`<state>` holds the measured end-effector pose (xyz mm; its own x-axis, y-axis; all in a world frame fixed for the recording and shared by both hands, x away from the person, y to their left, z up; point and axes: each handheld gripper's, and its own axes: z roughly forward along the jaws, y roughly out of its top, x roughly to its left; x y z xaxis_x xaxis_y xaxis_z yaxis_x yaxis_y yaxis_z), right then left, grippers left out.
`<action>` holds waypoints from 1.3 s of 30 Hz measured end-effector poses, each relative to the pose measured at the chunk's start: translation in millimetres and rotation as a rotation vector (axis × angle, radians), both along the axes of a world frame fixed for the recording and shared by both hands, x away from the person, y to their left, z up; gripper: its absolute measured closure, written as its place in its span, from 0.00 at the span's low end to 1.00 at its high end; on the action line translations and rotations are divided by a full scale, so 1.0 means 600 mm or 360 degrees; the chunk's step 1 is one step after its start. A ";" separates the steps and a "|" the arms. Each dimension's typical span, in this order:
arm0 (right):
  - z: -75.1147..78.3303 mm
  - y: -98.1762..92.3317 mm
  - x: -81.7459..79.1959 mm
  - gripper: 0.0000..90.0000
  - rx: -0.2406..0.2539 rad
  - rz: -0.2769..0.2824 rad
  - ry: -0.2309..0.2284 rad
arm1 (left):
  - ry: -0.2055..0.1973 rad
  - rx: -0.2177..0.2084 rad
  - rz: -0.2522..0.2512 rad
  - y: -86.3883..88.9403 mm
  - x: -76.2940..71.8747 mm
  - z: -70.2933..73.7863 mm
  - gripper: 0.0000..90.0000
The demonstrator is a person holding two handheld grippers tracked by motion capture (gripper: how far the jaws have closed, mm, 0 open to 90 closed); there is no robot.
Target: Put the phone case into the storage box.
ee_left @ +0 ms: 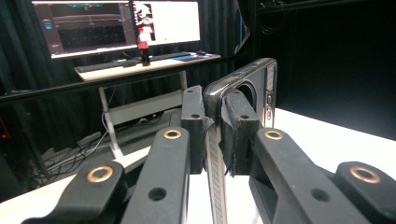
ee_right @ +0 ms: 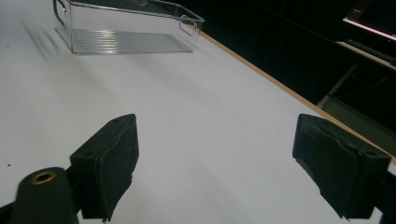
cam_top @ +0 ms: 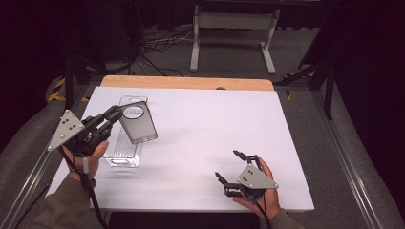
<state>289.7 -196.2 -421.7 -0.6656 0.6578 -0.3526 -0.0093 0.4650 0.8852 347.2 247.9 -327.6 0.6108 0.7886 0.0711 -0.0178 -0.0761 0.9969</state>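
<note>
A dark translucent phone case with a round camera cut-out hangs tilted above the clear plastic bin at the table's left. My left gripper is shut on the case's edge. In the left gripper view both pads pinch the case's rim, which stands upright between them. My right gripper rests near the front right of the white table, open, nothing between its pads. The bin lies far ahead of it in the right gripper view.
A wooden strip runs along the table's far edge. Beyond it stand a white frame on the floor and cables. A desk with monitors and a bottle stands off the table in the left gripper view.
</note>
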 end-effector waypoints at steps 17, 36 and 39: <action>0.002 -0.003 -0.001 0.17 0.0017 0.0000 -0.0023 | -0.0040 0.0021 0.0032 0.017 0.003 0.009 0.89; 0.000 -0.006 0.005 0.17 0.0030 -0.0017 0.0001 | -0.0018 0.0068 0.0063 0.036 0.051 0.027 0.90; -0.001 -0.005 0.006 0.17 0.0024 -0.0017 -0.0002 | -0.0004 0.0083 0.0071 0.035 0.067 0.030 0.90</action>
<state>293.2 -199.1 -422.4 -0.6578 0.6703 -0.3434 -0.0055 0.4517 0.8921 387.4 269.0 -309.8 0.5747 0.8103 0.1145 -0.0159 -0.1288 0.9915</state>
